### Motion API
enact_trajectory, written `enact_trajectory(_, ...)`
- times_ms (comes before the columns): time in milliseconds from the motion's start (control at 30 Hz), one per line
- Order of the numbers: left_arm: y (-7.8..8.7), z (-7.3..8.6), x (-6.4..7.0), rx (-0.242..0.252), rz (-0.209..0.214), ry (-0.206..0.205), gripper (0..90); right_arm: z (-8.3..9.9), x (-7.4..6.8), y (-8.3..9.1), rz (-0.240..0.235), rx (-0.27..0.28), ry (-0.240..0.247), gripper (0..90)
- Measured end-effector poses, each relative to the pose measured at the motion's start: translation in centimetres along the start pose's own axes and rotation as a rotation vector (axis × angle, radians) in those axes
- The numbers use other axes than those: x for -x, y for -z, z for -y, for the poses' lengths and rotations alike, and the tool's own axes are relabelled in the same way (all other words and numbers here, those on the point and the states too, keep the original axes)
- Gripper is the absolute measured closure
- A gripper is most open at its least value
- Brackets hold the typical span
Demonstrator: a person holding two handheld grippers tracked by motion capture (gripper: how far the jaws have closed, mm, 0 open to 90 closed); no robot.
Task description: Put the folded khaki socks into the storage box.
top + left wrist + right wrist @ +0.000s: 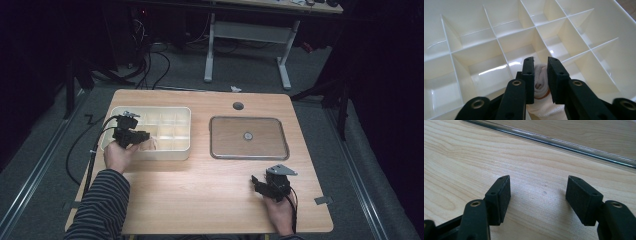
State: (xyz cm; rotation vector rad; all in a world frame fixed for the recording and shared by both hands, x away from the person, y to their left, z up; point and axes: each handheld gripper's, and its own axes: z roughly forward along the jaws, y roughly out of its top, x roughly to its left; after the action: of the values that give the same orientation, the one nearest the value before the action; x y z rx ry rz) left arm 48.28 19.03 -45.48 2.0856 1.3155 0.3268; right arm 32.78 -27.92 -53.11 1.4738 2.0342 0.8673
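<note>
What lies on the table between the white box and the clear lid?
Nothing: in the high view, only bare table separates the box from the lid.

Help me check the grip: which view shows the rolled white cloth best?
The left gripper view: the cloth sits close up between the left gripper's nearly closed jaws, over the divided white box. The high view gives just a pale patch at the box's near edge. The right gripper view looks at bare table.
</note>
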Motion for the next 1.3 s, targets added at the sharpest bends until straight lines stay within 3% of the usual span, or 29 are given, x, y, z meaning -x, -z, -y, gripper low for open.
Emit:
enact_trajectory(300,-1.4,0.6,0.8,-0.069,-0.032,-0.076,80.6,0.0,0.0,0.0,0.0,0.0,0.0,36.7)
enact_trajectory(467,-1.7,1.1,0.8,-0.069,-0.014,-0.086,81.6,0.0,0.0,0.0,0.001,-0.001,0.001,36.7)
enact_trajectory(567,-1.8,1.1,1.2,-0.07,-0.041,-0.133,81.8,0.0,0.0,0.0,0.001,-0.001,0.002,36.7)
enact_trajectory(767,-1.8,1.2,1.4,-0.076,-0.047,-0.158,81.4,0.0,0.0,0.0,0.002,-0.001,0.001,36.7)
enact_trajectory(933,-1.6,1.2,1.0,-0.063,-0.009,-0.114,77.2,0.0,0.0,0.0,0.001,-0.001,0.001,36.7)
enact_trajectory(1067,-1.1,1.3,1.0,-0.043,0.006,-0.066,64.5,0.0,0.0,0.0,0.001,-0.001,0.002,36.7)
enact_trajectory(1300,-0.4,1.2,0.6,-0.027,0.007,-0.048,53.1,0.0,0.0,0.0,0.001,-0.001,0.002,36.7)
